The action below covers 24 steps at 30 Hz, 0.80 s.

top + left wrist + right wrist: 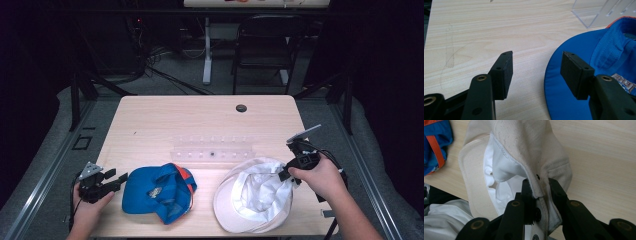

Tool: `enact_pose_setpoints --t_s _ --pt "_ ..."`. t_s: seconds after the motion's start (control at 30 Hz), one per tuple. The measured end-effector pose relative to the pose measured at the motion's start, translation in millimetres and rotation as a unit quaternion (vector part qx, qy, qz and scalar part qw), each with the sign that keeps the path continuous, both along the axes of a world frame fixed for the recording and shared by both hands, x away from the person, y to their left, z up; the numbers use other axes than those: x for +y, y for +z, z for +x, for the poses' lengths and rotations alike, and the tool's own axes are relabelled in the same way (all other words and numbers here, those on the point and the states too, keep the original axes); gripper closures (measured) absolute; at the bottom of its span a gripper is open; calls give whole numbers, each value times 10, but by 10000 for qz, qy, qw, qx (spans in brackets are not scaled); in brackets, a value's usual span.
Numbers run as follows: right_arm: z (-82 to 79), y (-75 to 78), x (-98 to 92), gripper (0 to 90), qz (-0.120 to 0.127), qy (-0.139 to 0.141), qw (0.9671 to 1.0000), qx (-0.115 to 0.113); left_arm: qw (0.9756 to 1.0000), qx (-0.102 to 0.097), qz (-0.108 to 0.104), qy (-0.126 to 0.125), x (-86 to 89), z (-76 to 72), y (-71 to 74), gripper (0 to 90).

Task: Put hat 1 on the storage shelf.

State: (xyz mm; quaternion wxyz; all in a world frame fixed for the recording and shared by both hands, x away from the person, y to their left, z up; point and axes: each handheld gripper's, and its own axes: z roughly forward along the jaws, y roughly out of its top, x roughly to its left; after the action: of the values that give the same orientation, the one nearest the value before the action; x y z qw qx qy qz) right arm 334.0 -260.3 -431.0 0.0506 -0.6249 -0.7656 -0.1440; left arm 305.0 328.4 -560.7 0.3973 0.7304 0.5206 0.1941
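At the near right of the surface (150, 125), my right gripper (537, 195) has its jaws clamped on the white cap's (252, 195) back edge, a thin pinch that could slip, while my left gripper (536, 72) gapes empty beside the blue cap (157, 192).

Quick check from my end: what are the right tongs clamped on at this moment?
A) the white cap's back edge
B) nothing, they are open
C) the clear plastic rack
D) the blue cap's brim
A: the right tongs pinch the white cap at its back edge, as the right gripper view shows.
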Motion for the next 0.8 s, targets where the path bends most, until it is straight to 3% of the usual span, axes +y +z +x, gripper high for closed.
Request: enact_pose_setpoints --t_s 0.03,0.27,0.33,0.43,0.5,0.57,0.6,0.63,0.67,0.7,0.73,0.77,0.8 --pt "2 54 12 772 -31 -79 9999 -86 10000 3 1 -6 0 0 0 441" --pt "10 244 20 774 -225 -65 9997 -34 10000 -5 -9 7 3 -2 1 441" --pt "0 284 26 774 -166 -90 9998 -17 10000 -4 -3 7 1 -2 1 441" --pt "-11 349 21 774 302 -114 9992 219 10000 3 7 -7 -5 -1 0 441" --pt "-11 364 12 774 397 -92 9987 296 10000 -51 -20 17 -10 1 -8 441" --pt "-13 376 2 774 796 -170 9957 449 10000 -1 8 -3 -5 0 0 441" --pt "-13 376 2 774 796 -170 9957 449 10000 4 7 -3 -3 0 0 441" --pt "-5 376 -11 774 1112 -221 9919 581 10000 4 11 6 -1 0 -1 441" --pt "7 378 -35 774 1233 -122 9899 693 10000 4 11 6 -1 0 -1 441" --pt "7 378 -35 774 1233 -122 9899 693 10000 5 6 9 -1 1 -2 441" --pt "14 375 -41 774 1471 -193 9859 772 10000 3 7 12 -2 1 -2 441" --pt "14 375 -41 774 1471 -193 9859 772 10000 2 9 14 -2 0 -2 441" --pt "18 378 -53 774 1575 -179 9838 842 10000 -1 9 13 -1 0 -1 441"
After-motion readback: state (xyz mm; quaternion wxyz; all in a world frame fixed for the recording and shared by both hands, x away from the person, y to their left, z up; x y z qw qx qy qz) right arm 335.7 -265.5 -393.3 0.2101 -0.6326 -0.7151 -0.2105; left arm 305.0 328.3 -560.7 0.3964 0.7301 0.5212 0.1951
